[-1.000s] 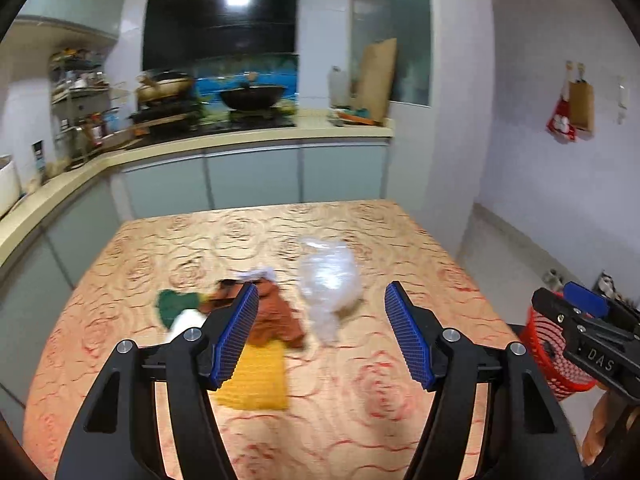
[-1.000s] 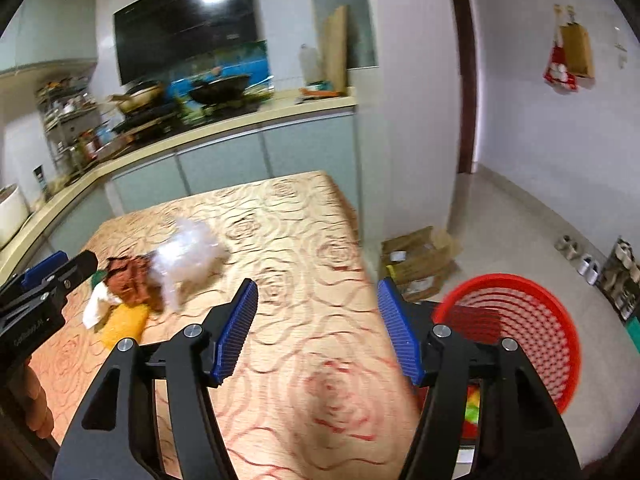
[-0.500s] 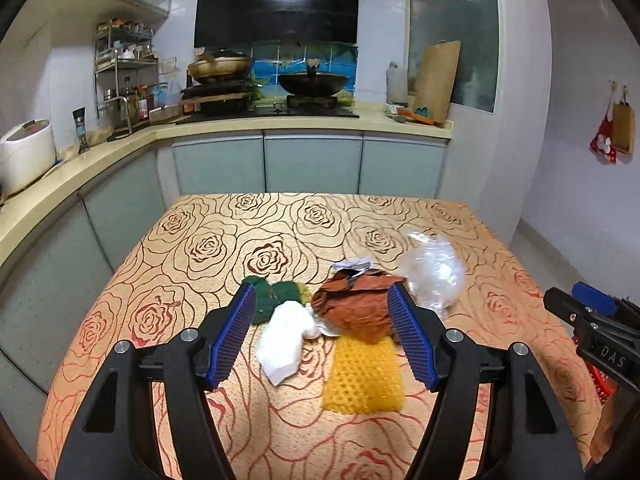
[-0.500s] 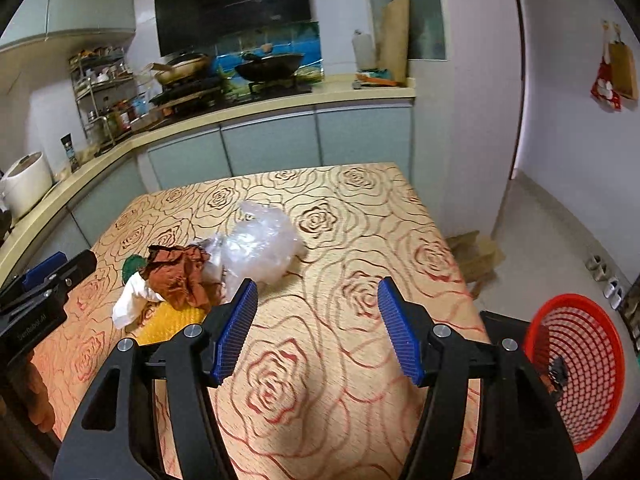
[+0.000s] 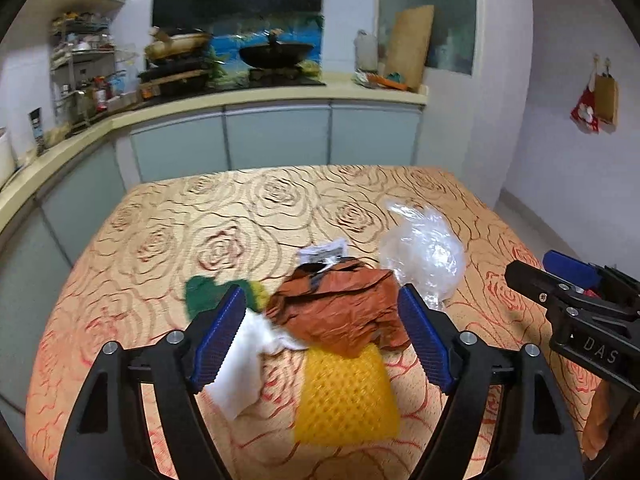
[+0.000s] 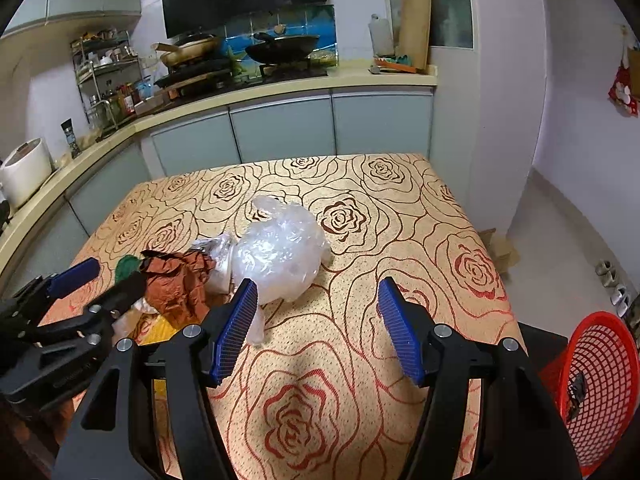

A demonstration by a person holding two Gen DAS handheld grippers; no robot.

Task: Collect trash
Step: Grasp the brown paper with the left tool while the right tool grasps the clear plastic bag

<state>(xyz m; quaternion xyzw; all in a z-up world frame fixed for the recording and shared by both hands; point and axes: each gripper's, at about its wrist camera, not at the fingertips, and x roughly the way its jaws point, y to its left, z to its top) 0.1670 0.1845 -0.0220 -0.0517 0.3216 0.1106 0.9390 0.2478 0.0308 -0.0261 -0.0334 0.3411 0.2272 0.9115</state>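
Note:
Trash lies in a heap on the rose-patterned table (image 5: 224, 220): a crumpled brown paper (image 5: 340, 312), a yellow foam net (image 5: 344, 396), a white tissue (image 5: 240, 376), a green scrap (image 5: 204, 292) and a clear plastic bag (image 5: 424, 252). My left gripper (image 5: 322, 332) hovers over the heap, its jaws opening on either side of the brown paper without touching it. My right gripper (image 6: 318, 326) is open over bare tablecloth, just right of the plastic bag (image 6: 280, 256). A red mesh basket (image 6: 592, 396) stands on the floor at the right.
Kitchen counter (image 6: 280, 88) with pans and a stove runs behind the table. A rice cooker (image 6: 24, 172) sits at the left. A cardboard box (image 6: 500, 248) and shoes (image 6: 612, 280) lie on the floor right of the table.
Both grippers swung left toward the table and closed in on the trash heap. The left jaws spread wider. The red basket slid to the right edge of the right wrist view.

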